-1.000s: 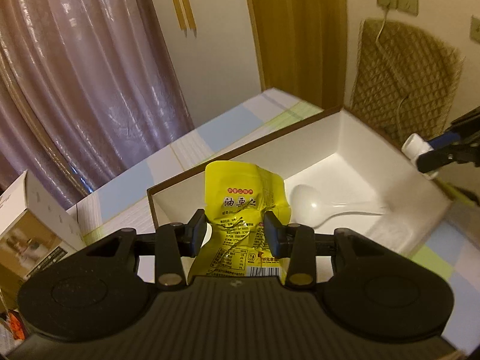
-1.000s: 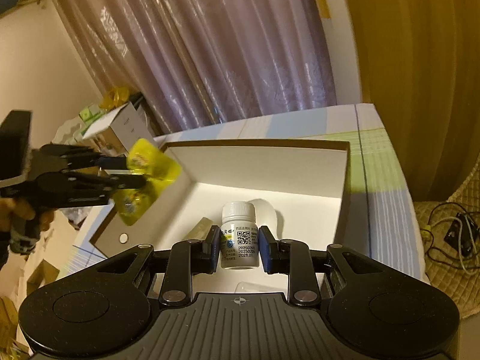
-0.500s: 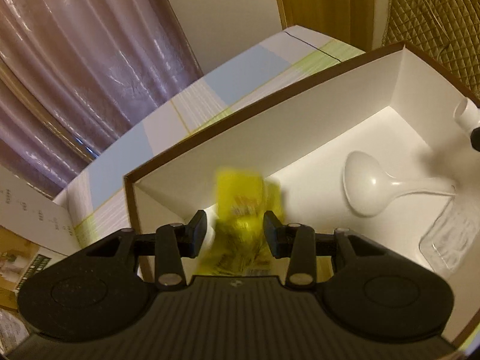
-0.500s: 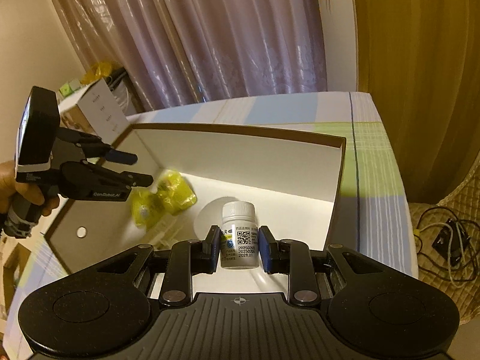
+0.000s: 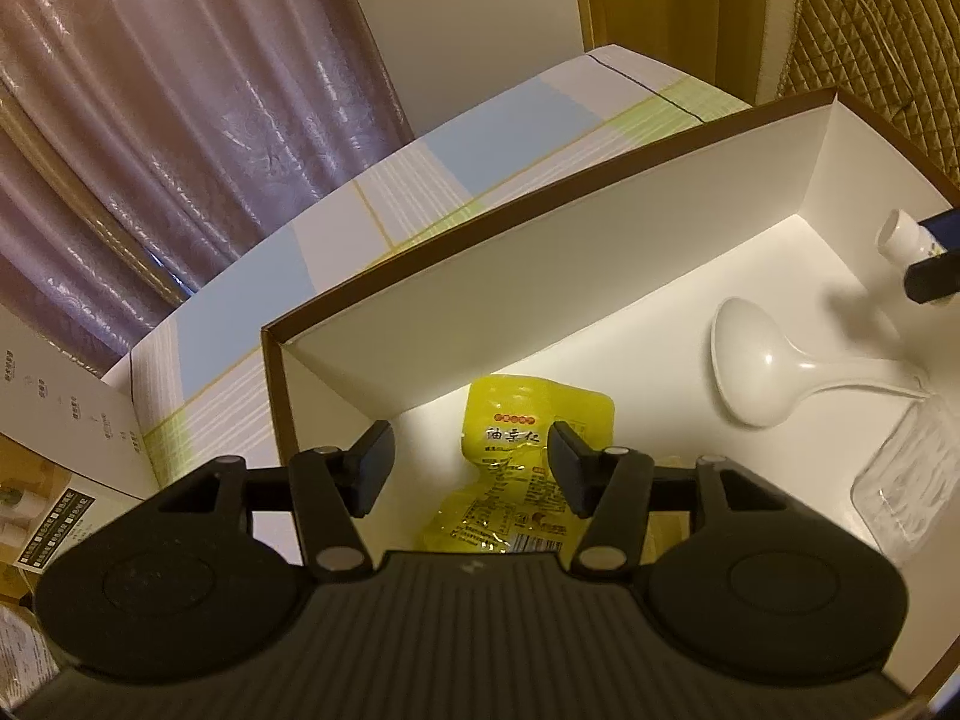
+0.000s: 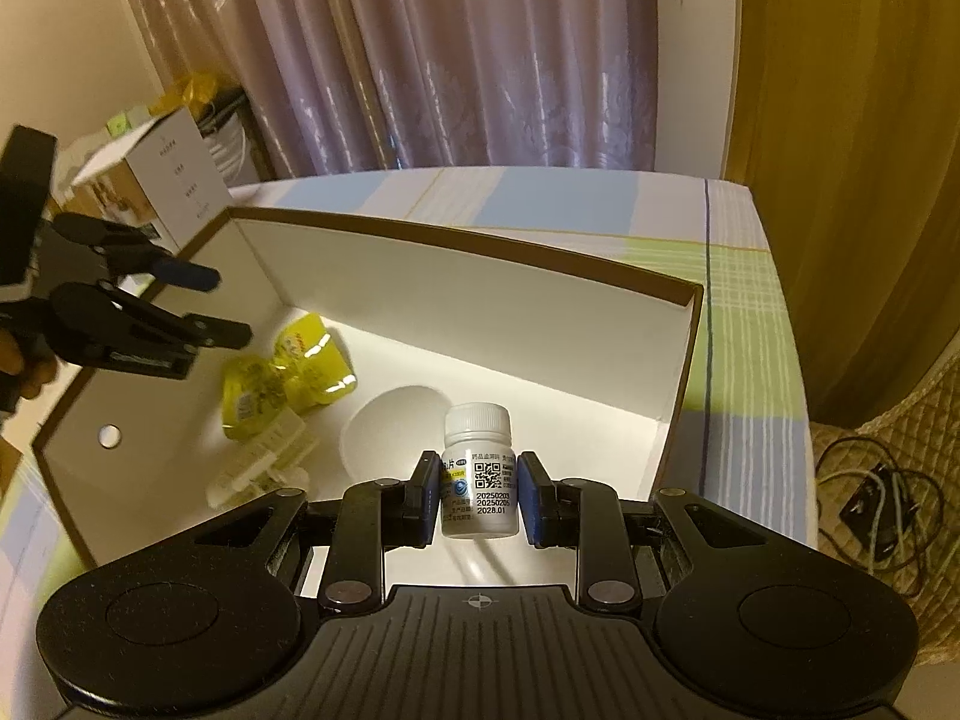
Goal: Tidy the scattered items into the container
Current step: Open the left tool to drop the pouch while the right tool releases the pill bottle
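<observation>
A white box with a brown rim (image 5: 540, 276) stands on the checked tablecloth. A yellow snack packet (image 5: 528, 414) lies flat on the box floor. My left gripper (image 5: 471, 459) hovers over it with its jaws opening, and the pads do not touch the packet. A white spoon (image 5: 756, 372) and a clear plastic piece (image 5: 900, 480) also lie inside. My right gripper (image 6: 480, 498) is shut on a white pill bottle (image 6: 480, 474), upright above the box floor. The right wrist view shows the packet (image 6: 288, 384), the left gripper (image 6: 222, 306) and the spoon's bowl (image 6: 384, 438).
A cream ridged strip (image 6: 264, 462) lies in the box near the packet. A printed carton (image 5: 54, 420) stands left of the box, beside the curtain. Cables (image 6: 882, 510) lie on quilted fabric off the table's right edge. Checked cloth (image 6: 750, 300) borders the box.
The left gripper sank into the box and spread its jaws; the yellow packet dropped out and now lies on the box floor. The right gripper lowered with the bottle still held.
</observation>
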`<state>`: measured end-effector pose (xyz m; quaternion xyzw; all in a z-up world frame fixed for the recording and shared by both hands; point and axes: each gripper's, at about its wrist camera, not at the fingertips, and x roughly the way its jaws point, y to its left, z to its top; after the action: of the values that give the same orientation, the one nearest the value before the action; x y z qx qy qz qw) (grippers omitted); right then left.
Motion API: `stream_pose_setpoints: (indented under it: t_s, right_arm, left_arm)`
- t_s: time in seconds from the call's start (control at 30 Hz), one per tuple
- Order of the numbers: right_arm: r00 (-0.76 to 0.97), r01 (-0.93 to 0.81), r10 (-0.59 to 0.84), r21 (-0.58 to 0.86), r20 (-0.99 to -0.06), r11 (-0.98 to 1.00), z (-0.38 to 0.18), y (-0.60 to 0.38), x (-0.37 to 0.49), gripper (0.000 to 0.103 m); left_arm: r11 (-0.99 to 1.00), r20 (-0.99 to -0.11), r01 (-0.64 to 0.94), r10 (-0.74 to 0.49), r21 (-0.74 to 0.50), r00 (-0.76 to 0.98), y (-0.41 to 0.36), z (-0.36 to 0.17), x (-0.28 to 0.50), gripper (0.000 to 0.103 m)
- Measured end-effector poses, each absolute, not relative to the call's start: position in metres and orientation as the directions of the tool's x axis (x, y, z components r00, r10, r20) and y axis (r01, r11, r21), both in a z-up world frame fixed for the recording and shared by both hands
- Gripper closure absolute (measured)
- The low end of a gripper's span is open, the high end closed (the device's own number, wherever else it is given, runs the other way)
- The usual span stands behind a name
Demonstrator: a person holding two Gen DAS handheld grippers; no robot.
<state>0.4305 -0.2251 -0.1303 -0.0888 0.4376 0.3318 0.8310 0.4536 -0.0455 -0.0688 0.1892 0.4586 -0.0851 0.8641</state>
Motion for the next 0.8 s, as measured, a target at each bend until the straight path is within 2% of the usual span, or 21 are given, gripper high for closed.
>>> stream_pose_setpoints:
  t_s: [0.33,0.5,0.53,0.57,0.6,0.67,0.73,0.8]
  right_arm:
    - [0.469,-0.712,0.364,-0.101,-0.804,0.695,-0.147,-0.198,0.443,0.073]
    - [0.475,-0.74,0.36,-0.143,-0.803,0.657,-0.151,-0.193,0.445,0.073]
    - [0.47,-0.744,0.368,-0.136,-0.802,0.655,-0.151,-0.194,0.445,0.058]
    - [0.472,-0.741,0.373,-0.131,-0.799,0.658,-0.15,-0.194,0.443,0.038]
    - [0.485,-0.741,0.389,-0.131,-0.783,0.659,-0.148,-0.196,0.438,0.008]
    - [0.501,-0.755,0.439,-0.128,-0.746,0.643,-0.142,-0.199,0.428,0.004]
    - [0.477,-0.767,0.443,-0.114,-0.759,0.631,-0.14,-0.199,0.424,0.004]
    - [0.468,-0.77,0.452,-0.099,-0.759,0.631,-0.138,-0.2,0.42,0.004]
  left_arm:
    - [0.916,-0.825,0.322,0.018,0.24,0.565,-0.047,-0.067,0.457,0.047]
    - [0.917,-0.826,0.323,0.012,0.234,0.564,-0.047,-0.068,0.454,0.041]
    - [0.918,-0.826,0.323,0.01,0.232,0.563,-0.047,-0.068,0.453,0.04]
    - [0.919,-0.826,0.322,0.008,0.228,0.563,-0.047,-0.067,0.453,0.039]
    - [0.92,-0.826,0.321,0.005,0.224,0.563,-0.046,-0.067,0.452,0.039]
    - [0.922,-0.826,0.318,0.005,0.223,0.563,-0.045,-0.066,0.451,0.039]
    - [0.922,-0.826,0.319,0.002,0.22,0.564,-0.044,-0.065,0.45,0.038]
    - [0.923,-0.824,0.317,0.001,0.219,0.567,-0.045,-0.063,0.448,0.032]
